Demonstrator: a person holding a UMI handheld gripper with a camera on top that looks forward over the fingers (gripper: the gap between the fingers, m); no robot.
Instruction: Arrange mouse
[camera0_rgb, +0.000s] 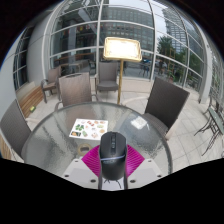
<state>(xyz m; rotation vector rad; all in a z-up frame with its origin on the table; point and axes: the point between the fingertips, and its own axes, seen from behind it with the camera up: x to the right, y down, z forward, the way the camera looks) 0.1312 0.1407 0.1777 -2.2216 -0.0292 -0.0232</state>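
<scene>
A black computer mouse (112, 157) sits between my gripper's (112, 152) two fingers, its nose pointing away from me. The magenta pads (92, 162) press against both of its sides, so the gripper is shut on it. The mouse is over the near part of a round glass table (55, 140); I cannot tell whether it rests on the glass or hangs just above it. Its rear end is hidden low between the fingers.
A white sheet with coloured stickers (88, 128) lies on the glass just beyond the mouse, to the left. Chairs stand round the table, at far left (74, 88), far right (166, 100) and near left (14, 125). A sign stand (122, 50) rises behind the table before glass walls.
</scene>
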